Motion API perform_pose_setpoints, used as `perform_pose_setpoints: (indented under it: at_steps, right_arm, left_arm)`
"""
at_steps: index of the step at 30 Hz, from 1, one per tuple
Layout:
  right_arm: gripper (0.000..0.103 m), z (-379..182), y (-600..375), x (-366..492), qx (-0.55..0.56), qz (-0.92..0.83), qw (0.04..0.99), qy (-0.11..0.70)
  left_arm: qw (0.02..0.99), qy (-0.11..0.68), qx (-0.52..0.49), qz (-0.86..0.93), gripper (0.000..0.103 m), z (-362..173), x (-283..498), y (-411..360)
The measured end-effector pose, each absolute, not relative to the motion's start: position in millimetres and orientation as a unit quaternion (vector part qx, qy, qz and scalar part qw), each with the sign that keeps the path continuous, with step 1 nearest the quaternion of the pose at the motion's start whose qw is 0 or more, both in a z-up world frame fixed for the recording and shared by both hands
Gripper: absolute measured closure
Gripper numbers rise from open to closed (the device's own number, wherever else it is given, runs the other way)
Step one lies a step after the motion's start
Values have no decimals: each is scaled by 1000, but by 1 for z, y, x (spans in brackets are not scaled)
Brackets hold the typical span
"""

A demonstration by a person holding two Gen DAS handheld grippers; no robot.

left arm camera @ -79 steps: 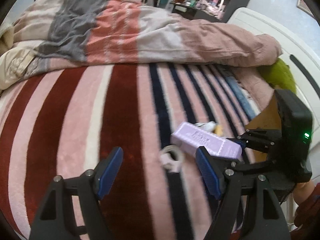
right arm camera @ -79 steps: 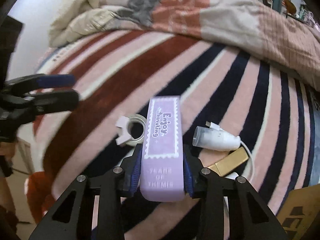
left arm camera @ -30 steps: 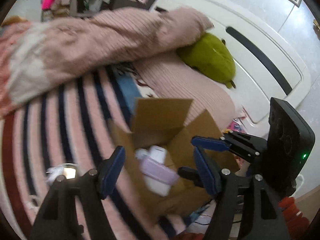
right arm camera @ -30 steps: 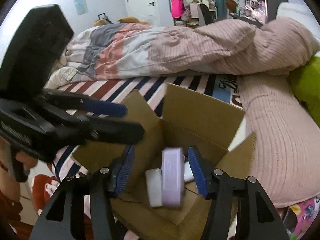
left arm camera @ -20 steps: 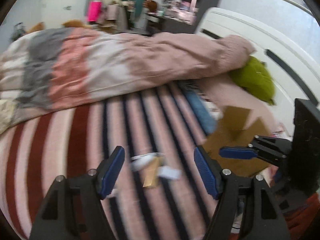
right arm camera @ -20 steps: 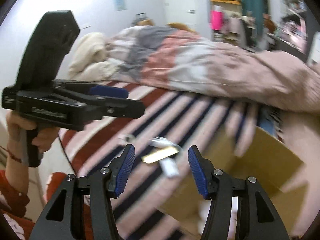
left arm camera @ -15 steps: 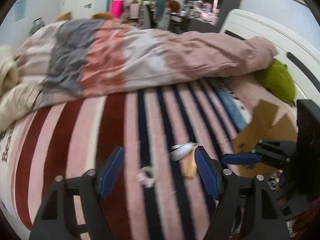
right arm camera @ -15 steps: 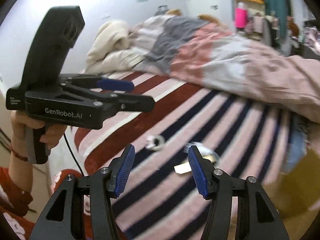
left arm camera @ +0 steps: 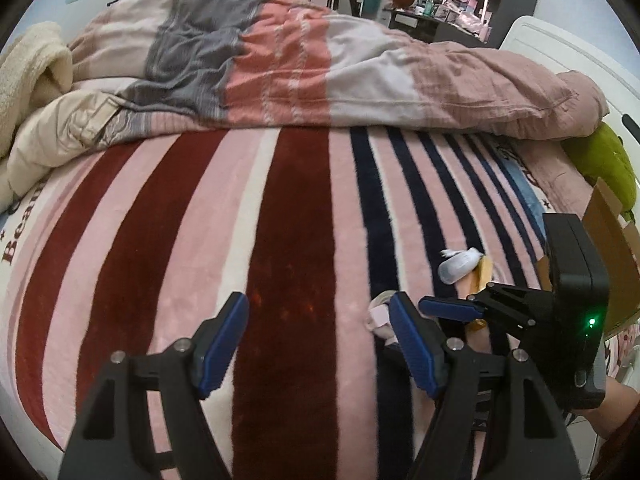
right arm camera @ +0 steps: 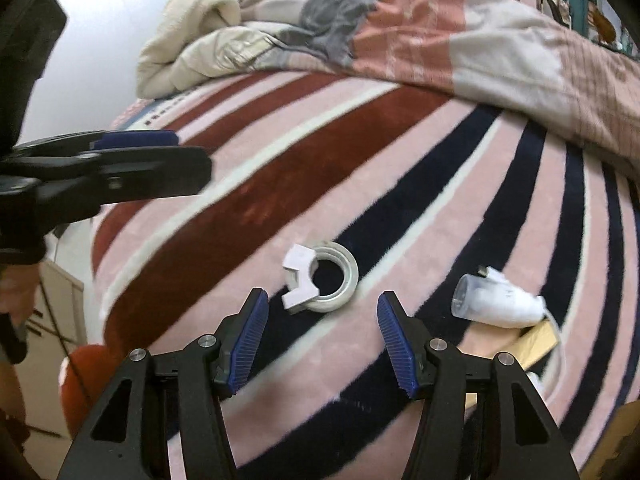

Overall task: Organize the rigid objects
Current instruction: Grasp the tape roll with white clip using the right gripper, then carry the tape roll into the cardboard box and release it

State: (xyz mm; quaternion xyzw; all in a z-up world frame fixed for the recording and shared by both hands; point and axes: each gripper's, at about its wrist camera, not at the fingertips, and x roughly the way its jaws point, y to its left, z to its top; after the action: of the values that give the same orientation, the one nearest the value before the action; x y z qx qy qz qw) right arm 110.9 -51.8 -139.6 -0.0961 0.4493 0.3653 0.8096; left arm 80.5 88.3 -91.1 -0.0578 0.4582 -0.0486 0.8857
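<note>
A white tape roll (right arm camera: 334,280) with a white cutter piece lies on the striped blanket (right arm camera: 400,184), just ahead of my right gripper (right arm camera: 322,336), which is open with nothing between its blue pads. To its right lie a white capped tube (right arm camera: 496,300) and a gold bar (right arm camera: 536,340). My left gripper (left arm camera: 320,336) is open and empty over the red stripe; its right finger (left arm camera: 412,344) hides part of the tape roll (left arm camera: 378,316). The tube (left arm camera: 458,266) and the right gripper (left arm camera: 452,306) show further right. The left gripper (right arm camera: 180,156) hovers at the left edge.
An open cardboard box (left arm camera: 608,220) stands at the right side of the bed, near a green plush (left arm camera: 600,160). A rumpled duvet (left arm camera: 300,60) and a cream blanket (right arm camera: 192,32) lie across the far side. A hand (right arm camera: 16,288) holds the left gripper's handle.
The right gripper let go of the purple box inside the cardboard box. Both grippers then swung left, away from the box, and came down toward the tape roll on the blanket.
</note>
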Motion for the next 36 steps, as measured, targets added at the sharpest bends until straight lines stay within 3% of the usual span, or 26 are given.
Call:
perform_pose_setpoints:
  at_steps: [5, 7, 13, 22, 31, 36]
  right_arm:
    - [51, -151, -41, 110, -106, 370, 813, 437]
    - [67, -151, -35, 109, -123, 365, 818, 428]
    - [67, -138, -34, 98, -144, 368, 827, 399]
    - [67, -57, -76, 58, -135, 391, 853, 319]
    - [67, 1, -154, 30, -133, 352, 890, 259]
    - [67, 13, -215, 26, -118, 310, 908, 255]
  left_arm:
    - [883, 464, -59, -44, 33, -96, 79, 89]
    - [883, 464, -57, -43, 33, -94, 79, 88]
    - [887, 456, -50, -52, 33, -80, 75, 77]
    - [900, 416, -32, -125, 34, -24, 62, 17]
    - [889, 391, -3, -239, 64, 26, 57, -84]
    - [875, 389, 26, -287, 75, 35, 62, -152]
